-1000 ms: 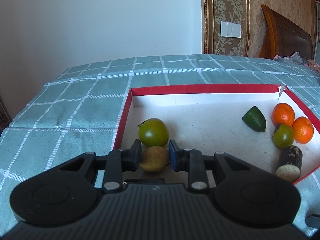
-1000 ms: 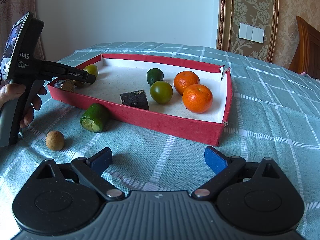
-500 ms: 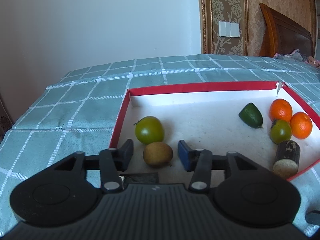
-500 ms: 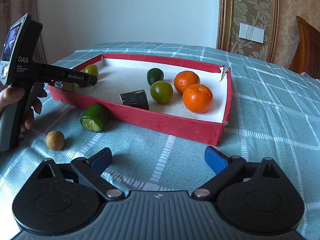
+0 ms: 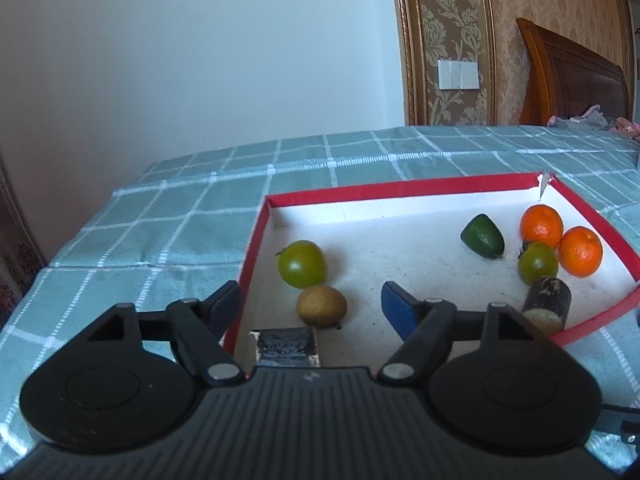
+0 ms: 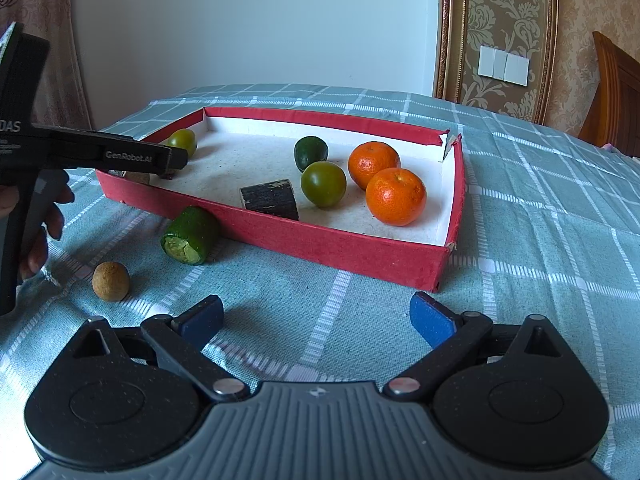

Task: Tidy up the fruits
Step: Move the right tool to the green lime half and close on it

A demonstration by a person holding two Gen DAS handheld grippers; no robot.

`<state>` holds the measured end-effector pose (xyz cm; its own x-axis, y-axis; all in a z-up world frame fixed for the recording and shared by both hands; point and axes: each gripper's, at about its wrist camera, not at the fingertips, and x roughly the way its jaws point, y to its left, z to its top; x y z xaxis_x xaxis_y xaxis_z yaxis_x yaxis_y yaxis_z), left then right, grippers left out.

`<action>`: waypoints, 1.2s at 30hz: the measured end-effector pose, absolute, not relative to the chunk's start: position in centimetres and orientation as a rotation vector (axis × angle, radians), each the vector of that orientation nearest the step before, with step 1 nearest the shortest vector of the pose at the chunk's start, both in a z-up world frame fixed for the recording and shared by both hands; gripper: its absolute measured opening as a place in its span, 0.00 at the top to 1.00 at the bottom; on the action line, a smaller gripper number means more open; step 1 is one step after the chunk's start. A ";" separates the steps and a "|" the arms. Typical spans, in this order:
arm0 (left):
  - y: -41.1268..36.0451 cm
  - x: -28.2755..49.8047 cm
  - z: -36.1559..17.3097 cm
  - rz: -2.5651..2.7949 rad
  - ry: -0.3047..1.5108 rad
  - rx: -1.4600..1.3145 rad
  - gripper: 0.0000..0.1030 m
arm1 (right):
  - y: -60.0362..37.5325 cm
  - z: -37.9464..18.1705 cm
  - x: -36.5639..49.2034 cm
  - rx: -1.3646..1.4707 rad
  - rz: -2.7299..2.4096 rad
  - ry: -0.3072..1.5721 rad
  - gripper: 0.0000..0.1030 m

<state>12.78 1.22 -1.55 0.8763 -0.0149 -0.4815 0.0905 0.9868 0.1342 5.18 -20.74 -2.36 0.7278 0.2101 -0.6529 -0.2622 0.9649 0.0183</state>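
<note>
1. My left gripper is spread wide and holds nothing; its fingers straddle the near-left corner of the red tray, with one brown fruit lying free on the tray floor between them.
2. My right gripper is also wide open and empty, hovering over the checked cloth in front of the tray.
3. Inside the tray I count two oranges touching each other, two green tomatoes – one just behind the brown fruit, one beside the oranges – one dark green fruit and one dark cut log piece.
4. Outside on the cloth lie two things – one cut green fruit against the tray wall and one small brown fruit near it.
</note>
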 end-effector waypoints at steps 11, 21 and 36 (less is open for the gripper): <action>3.4 9.3 0.3 0.012 0.438 0.129 0.13 | -20.7 -2.3 5.2 -0.077 0.260 0.710 0.02; 5.0 4.5 -0.8 -0.063 0.491 0.083 0.06 | -20.8 -2.3 5.2 -0.073 0.262 0.709 0.02; 7.6 6.4 -3.8 -0.070 0.630 -0.056 0.06 | -19.2 -0.7 3.8 0.031 0.315 0.619 0.13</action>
